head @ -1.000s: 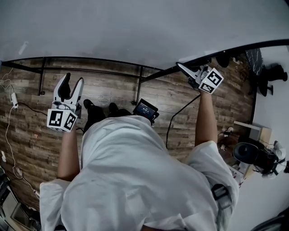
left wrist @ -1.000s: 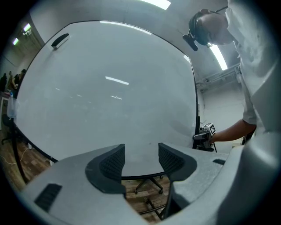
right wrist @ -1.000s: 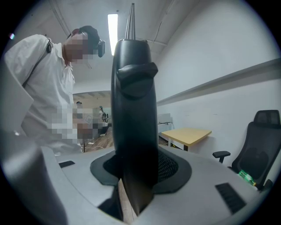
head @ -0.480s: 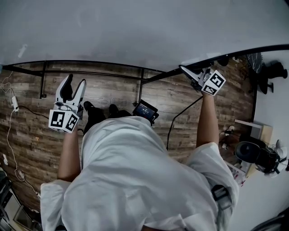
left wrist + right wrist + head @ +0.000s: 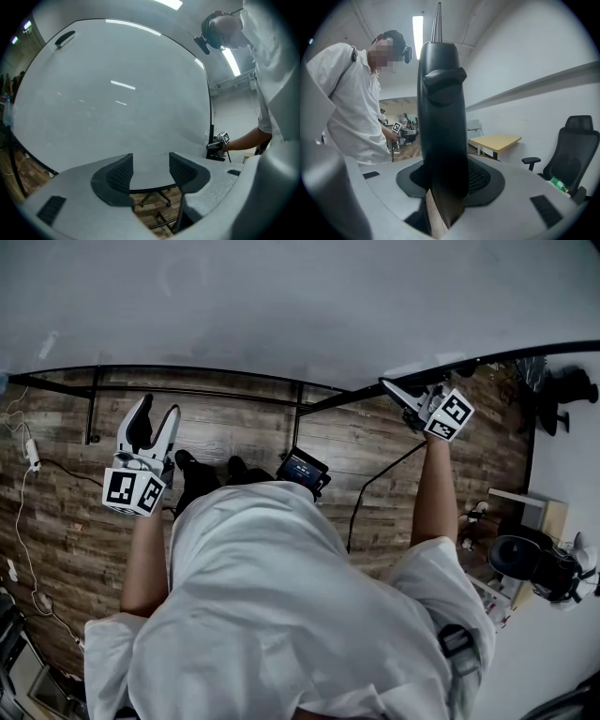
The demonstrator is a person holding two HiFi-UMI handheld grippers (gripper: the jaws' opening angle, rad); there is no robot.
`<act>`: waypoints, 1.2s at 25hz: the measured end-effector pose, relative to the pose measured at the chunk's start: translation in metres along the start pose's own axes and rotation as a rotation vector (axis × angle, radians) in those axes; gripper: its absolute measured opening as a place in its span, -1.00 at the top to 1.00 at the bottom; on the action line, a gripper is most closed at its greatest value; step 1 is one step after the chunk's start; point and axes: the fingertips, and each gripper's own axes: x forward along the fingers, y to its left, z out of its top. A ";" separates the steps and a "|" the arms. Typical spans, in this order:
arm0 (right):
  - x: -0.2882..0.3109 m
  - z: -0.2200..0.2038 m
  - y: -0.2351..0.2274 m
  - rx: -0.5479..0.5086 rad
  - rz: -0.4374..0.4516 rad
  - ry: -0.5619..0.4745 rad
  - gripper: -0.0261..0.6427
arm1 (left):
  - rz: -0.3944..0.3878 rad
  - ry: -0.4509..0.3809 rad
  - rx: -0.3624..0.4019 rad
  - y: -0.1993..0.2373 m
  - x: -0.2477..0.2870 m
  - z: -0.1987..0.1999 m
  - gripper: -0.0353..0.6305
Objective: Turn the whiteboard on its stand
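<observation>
The big whiteboard (image 5: 281,306) fills the top of the head view, with its black frame edge running along the bottom. My right gripper (image 5: 389,387) is shut on that black frame edge (image 5: 440,117), which stands upright between its pads in the right gripper view. My left gripper (image 5: 157,409) is open and holds nothing, a little short of the board's lower edge, over the black stand bars (image 5: 187,390). In the left gripper view the open jaws (image 5: 151,171) point at the board's white face (image 5: 117,84), and the right gripper (image 5: 216,145) shows at its far edge.
A small black device (image 5: 302,468) lies on the wood floor by my feet. Cables (image 5: 23,512) run along the left. A black office chair (image 5: 576,150) and a wooden desk (image 5: 494,140) stand near the wall on the right. An eraser (image 5: 64,38) sticks to the board.
My right gripper has shifted slightly to the right with the board's edge in it. The left gripper drifted a little right and down early on, then held still.
</observation>
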 end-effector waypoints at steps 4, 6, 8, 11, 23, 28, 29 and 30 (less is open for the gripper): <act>-0.006 -0.002 -0.003 0.008 -0.006 0.002 0.42 | 0.007 0.007 0.002 0.002 -0.001 -0.001 0.17; -0.009 -0.003 -0.004 0.012 -0.008 0.002 0.42 | 0.012 0.007 0.000 0.004 -0.002 -0.001 0.17; -0.013 -0.003 -0.005 0.014 -0.010 0.005 0.42 | 0.012 0.009 0.002 0.004 -0.002 0.000 0.17; -0.019 -0.003 -0.007 0.020 -0.016 0.001 0.42 | 0.015 0.004 0.003 0.003 -0.003 0.003 0.17; -0.040 -0.009 -0.012 0.032 -0.025 0.018 0.41 | 0.006 0.013 0.014 -0.002 -0.003 0.003 0.17; -0.050 -0.012 -0.015 0.038 -0.031 0.026 0.41 | -0.011 0.018 0.021 -0.010 0.001 0.002 0.17; -0.052 -0.013 -0.015 0.041 -0.033 0.027 0.41 | -0.014 0.018 0.022 -0.011 0.002 0.002 0.17; -0.055 -0.014 -0.016 0.043 -0.035 0.028 0.41 | -0.018 0.018 0.023 -0.012 0.003 0.002 0.17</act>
